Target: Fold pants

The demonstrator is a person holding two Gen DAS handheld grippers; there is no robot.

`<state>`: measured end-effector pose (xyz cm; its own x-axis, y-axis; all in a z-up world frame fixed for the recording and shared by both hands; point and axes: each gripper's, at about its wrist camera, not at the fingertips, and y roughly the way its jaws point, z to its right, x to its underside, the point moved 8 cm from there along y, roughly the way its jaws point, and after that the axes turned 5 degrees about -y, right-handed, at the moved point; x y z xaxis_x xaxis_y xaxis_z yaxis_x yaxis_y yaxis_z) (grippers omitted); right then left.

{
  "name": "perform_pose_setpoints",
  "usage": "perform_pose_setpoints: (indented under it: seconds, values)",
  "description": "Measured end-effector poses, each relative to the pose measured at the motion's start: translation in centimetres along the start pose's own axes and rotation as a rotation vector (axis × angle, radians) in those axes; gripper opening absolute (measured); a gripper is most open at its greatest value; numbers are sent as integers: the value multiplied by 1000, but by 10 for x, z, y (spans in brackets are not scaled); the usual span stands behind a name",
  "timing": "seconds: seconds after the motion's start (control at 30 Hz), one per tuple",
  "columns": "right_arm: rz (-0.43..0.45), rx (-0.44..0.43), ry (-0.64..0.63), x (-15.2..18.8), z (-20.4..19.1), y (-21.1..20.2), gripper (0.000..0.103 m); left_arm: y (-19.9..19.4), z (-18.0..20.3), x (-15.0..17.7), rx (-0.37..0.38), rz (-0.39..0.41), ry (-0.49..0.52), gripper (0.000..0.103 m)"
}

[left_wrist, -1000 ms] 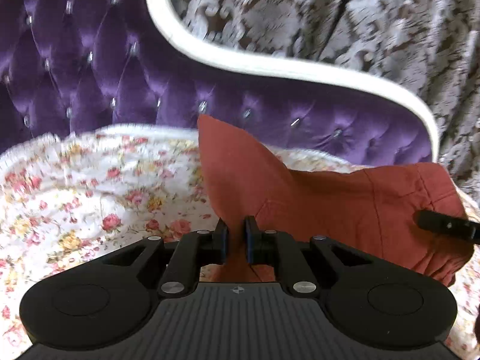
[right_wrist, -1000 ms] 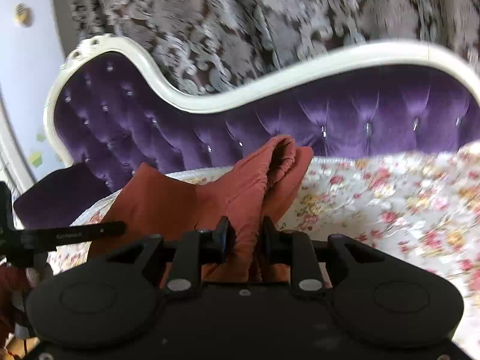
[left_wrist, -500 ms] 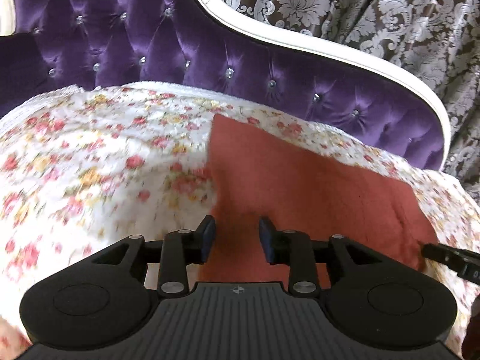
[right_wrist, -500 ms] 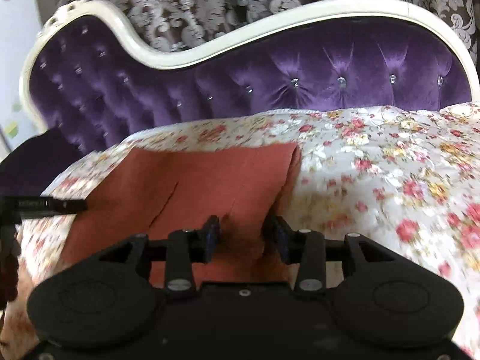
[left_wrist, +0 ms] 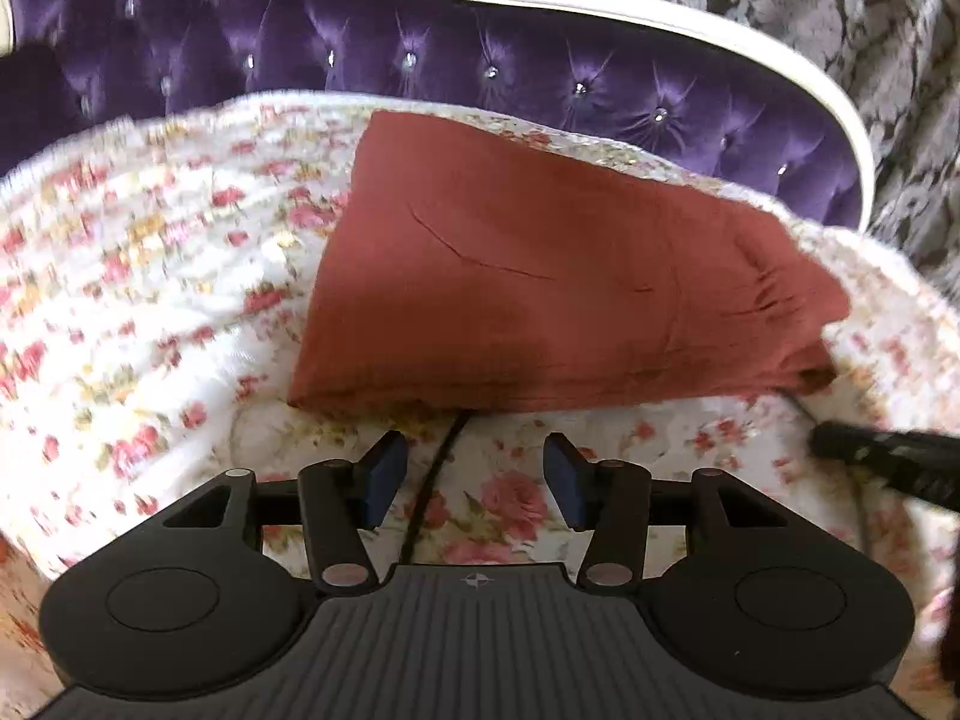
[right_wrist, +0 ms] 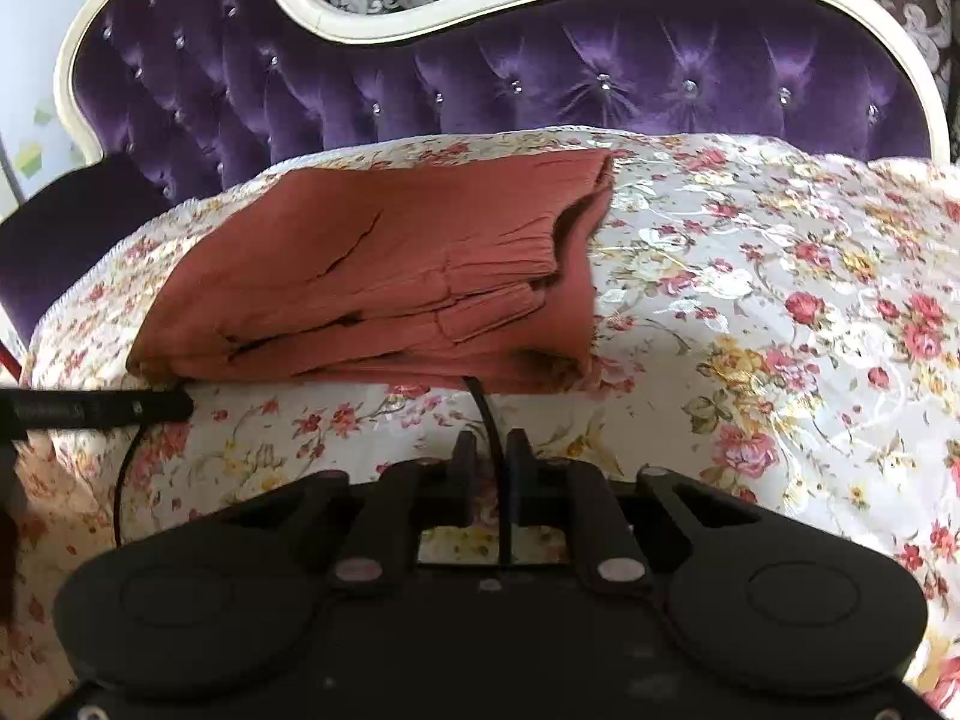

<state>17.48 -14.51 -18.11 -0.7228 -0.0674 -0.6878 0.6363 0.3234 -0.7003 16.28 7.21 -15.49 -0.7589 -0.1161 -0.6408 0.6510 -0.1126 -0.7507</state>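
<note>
Floral bedspread point(right_wrist: 750, 276): fills lower and right frame, carries everything.
Rust-red pants point(left_wrist: 540, 276): folded stack, mid-frame, long axis left-right; ahead of both fingers, touching neither.
Left gripper point(left_wrist: 474, 480): fingers wide apart, holding nothing, just short of near edge.
Right gripper point(right_wrist: 492, 474): fingers nearly together, a black cable point(right_wrist: 486, 414) running between; grip uncertain.
Nearer: about equal, I judge.

I see a purple tufted sofa back point(right_wrist: 600, 78), white-framed, a floral cover point(right_wrist: 780, 300), and damask curtains point(left_wrist: 870, 30) behind.
</note>
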Motion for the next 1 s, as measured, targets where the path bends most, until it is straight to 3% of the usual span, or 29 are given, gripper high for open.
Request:
perform_pose_setpoints:
  seconds: [0.1,0.13,0.17,0.2,0.3,0.47,0.6,0.7,0.73,0.77,0.8,1.0]
  values:
    - [5,-17,38,0,4,0,8,5,5,-2,-24,2,42,44]
    - [4,-22,41,0,4,-1,7,5,7,-2,-8,-4,53,35]
    - [1,-28,34,2,1,-4,7,2,6,0,1,-9,48,17]
    - [-2,-30,22,3,-2,-6,6,0,5,1,15,-25,36,9]
    - [-21,-43,-24,14,-13,-20,5,-11,4,12,72,-69,1,8]
    - [-62,-36,-45,42,-15,-47,5,-31,5,36,55,-100,51,8]
    - [-70,-11,-56,56,-13,-64,6,-42,-7,42,36,-99,-16,9]
    - [-15,17,-50,45,-10,-73,19,-53,-10,32,19,-39,-50,12]
    - [9,23,-43,38,-9,-74,35,-56,-10,25,16,-3,-58,13]
    - [26,29,-46,30,-9,-71,44,-56,-8,18,16,24,-58,24]
    - [35,37,-58,22,-10,-66,43,-54,-5,13,13,37,-54,36]
    - [-10,38,-123,-2,-18,-11,41,-17,7,6,1,-24,36,39]
